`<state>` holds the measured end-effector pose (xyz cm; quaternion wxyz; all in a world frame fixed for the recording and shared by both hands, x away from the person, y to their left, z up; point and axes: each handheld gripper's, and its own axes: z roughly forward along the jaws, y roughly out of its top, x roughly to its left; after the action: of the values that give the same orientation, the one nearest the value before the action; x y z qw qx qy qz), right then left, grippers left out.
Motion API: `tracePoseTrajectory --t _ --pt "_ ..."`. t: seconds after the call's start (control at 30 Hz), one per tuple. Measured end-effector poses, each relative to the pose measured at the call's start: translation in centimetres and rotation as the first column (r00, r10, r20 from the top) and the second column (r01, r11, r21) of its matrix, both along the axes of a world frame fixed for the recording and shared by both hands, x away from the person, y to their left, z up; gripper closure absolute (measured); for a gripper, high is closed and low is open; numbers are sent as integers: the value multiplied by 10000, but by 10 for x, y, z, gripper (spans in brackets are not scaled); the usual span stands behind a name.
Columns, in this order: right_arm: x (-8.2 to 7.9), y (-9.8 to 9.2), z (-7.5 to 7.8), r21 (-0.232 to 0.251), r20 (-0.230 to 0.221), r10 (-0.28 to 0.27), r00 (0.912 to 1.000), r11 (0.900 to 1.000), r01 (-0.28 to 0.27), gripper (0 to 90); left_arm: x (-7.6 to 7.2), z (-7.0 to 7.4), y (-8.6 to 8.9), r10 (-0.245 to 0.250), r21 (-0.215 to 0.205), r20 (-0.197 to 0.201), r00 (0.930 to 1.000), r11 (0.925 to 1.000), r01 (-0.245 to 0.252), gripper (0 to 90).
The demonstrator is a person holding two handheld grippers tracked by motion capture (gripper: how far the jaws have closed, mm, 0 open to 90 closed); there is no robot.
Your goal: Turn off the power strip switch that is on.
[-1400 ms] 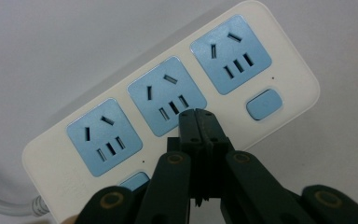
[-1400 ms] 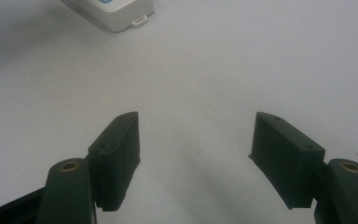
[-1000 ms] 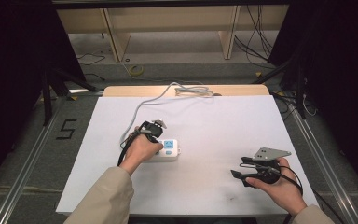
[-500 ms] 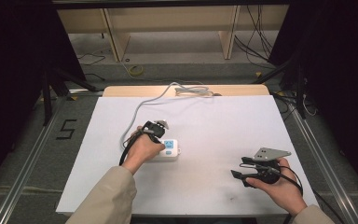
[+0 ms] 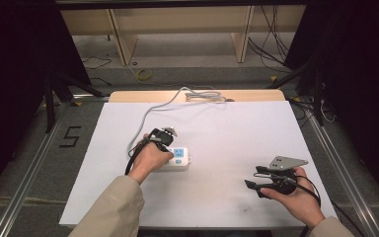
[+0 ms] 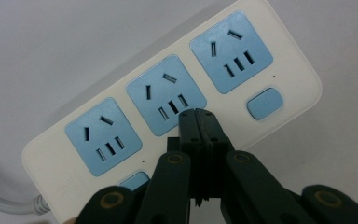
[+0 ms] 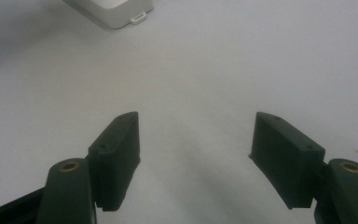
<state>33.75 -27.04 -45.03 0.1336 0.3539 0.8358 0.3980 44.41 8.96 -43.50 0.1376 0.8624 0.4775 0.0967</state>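
The power strip (image 6: 177, 112) lies flat, lengthwise left-right; left gripper (image 6: 197, 116) closed, right gripper (image 7: 193, 140) open.

A white rectangular sheet (image 5: 237, 128) covers the table, with a strip of pale wooden tabletop (image 5: 128, 96) bare along its far edge. Beyond that edge stands a light wooden shelf frame (image 5: 177, 24) (dark cables (image 5: 271, 44) trail beside its right upright). On the grey floor by the table's left edge is a black numeral marking (image 5: 70, 137).
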Motion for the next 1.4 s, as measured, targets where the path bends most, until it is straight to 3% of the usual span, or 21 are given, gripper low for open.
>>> tracePoseTrajectory --t 0.33,1.4 --pt "0 0 0 -18 21 6 10000 10000 -5 329 -1 0 -2 -60 164 104 9999 9998 58 900" --pt "0 0 1 16 38 -14 10000 10000 14 329 -1 0 0 -119 14 90 9999 9999 119 900"
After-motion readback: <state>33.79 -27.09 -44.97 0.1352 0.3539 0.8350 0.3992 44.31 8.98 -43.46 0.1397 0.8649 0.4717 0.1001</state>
